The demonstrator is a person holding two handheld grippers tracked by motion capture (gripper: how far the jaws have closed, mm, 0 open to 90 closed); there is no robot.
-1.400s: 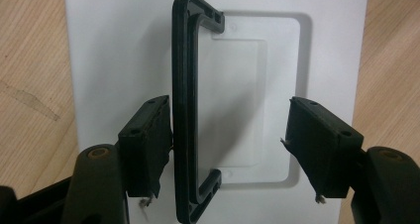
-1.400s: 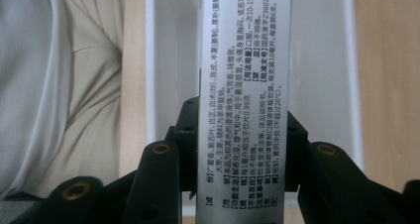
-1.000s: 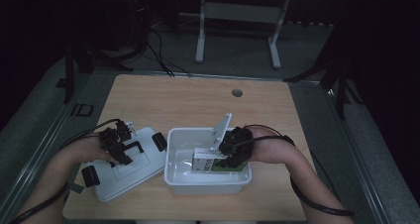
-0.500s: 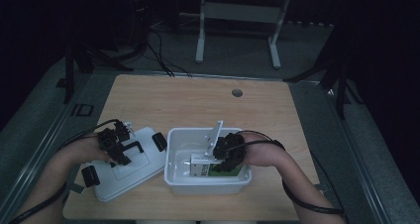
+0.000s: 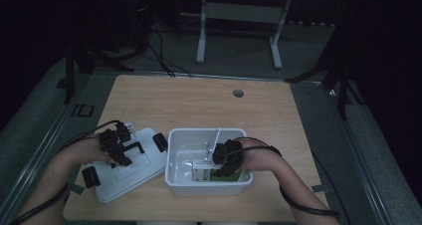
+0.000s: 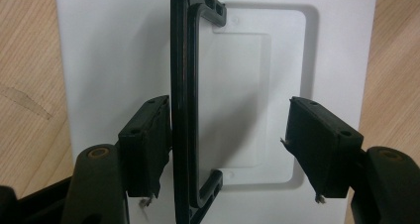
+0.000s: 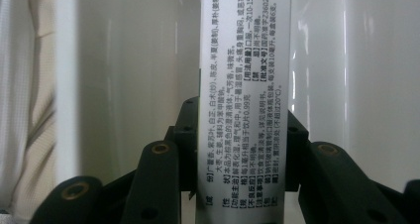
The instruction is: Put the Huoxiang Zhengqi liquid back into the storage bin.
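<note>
A white plastic bin [image 5: 174, 138] stands near the table's front edge. Its white lid [image 5: 144, 165] lies flat to the left of it. My left gripper [image 5: 119, 150] is over the lid. In the left gripper view the lid's [image 6: 109, 45] black handle [image 6: 181, 85] stands raised between the open jaws of my left gripper [image 6: 228, 110], against the left pad and well apart from the right one. My right gripper [image 5: 221, 165] reaches down into the bin. It [image 7: 240, 120] is shut on a narrow white box [image 7: 242, 85] with small black print, whose top edge [image 5: 216, 138] rises above the hand.
A green and white carton [image 5: 201, 172] lies on the bin's floor beside my right gripper. Black latches [image 5: 159, 141] sit at the lid's ends. The wooden table [image 5: 199, 100] has a round cable hole [image 5: 238, 93] at the back. Desk legs and cables stand beyond.
My right hand has sunk into the bin with the white box, which now stands lower and more upright. The left hand and the lid have not moved.
</note>
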